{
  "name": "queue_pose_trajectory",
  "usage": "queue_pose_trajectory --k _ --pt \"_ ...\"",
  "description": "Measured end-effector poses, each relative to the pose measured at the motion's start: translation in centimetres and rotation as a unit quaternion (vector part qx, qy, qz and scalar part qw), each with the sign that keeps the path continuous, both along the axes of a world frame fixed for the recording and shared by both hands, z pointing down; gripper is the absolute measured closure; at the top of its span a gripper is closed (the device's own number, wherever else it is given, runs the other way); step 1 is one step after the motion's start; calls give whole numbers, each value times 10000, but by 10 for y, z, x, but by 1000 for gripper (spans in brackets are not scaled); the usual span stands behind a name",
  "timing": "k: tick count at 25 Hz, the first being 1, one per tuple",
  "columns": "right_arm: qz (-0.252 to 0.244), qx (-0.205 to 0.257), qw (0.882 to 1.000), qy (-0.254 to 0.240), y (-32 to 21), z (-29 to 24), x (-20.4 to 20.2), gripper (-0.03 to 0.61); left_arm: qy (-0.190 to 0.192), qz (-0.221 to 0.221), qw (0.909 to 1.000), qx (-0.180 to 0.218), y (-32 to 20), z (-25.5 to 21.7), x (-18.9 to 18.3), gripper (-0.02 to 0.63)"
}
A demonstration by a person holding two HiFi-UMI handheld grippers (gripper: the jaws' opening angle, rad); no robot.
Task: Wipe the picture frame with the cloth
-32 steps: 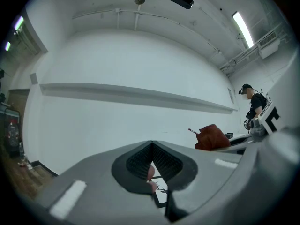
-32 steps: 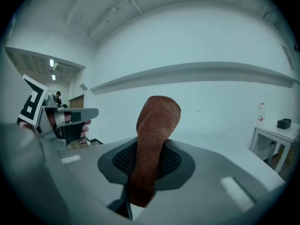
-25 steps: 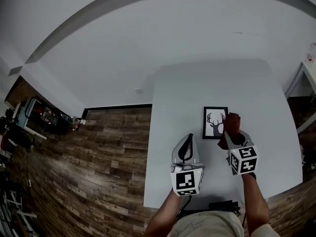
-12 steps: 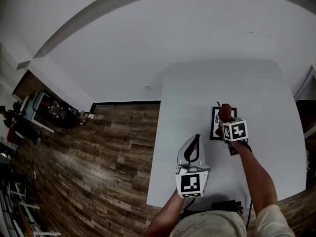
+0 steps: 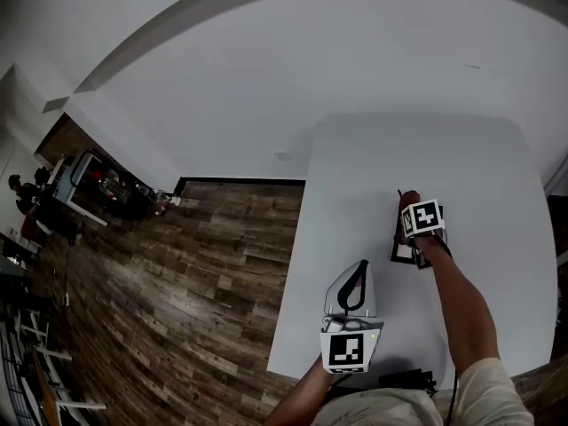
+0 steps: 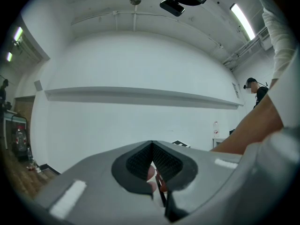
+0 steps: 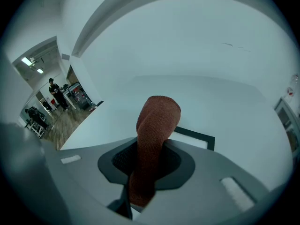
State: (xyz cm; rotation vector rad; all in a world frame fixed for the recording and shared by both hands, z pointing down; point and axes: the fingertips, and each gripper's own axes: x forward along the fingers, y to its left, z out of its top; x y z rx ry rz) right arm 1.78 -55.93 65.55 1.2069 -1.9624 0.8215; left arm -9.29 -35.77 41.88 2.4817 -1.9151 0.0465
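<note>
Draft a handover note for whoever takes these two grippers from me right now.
Right gripper: shut on the rust cloth, held over the picture frame on the white table.
Left gripper: shut, empty, near the table's near edge.
Done: cloth gripped and at the frame.
To do: wipe across the frame; how much is already wiped doesn't show.
</note>
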Motion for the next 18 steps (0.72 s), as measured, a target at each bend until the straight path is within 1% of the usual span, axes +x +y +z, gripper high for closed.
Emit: queue_pose_trajectory --k 4,10,14,16,18 --pt "11 -201 9998 26 -6 14 -6 469 32 -32 10000 -27 0 2 -3 614" --pt "109 -227 9996 131 -12 29 -7 472 37 -82 9997 -217 1 15 -8 613" --pt "202 -303 9992 191 -13 33 8 471 29 -83 9997 -206 2 16 -7 613" --pt "338 -360 9986 206 -12 36 23 471 30 -79 9999 -128 1 16 -6 614" --pt "483 -390 9978 253 -12 38 41 471 32 -74 9998 -203 1 16 -5 614"
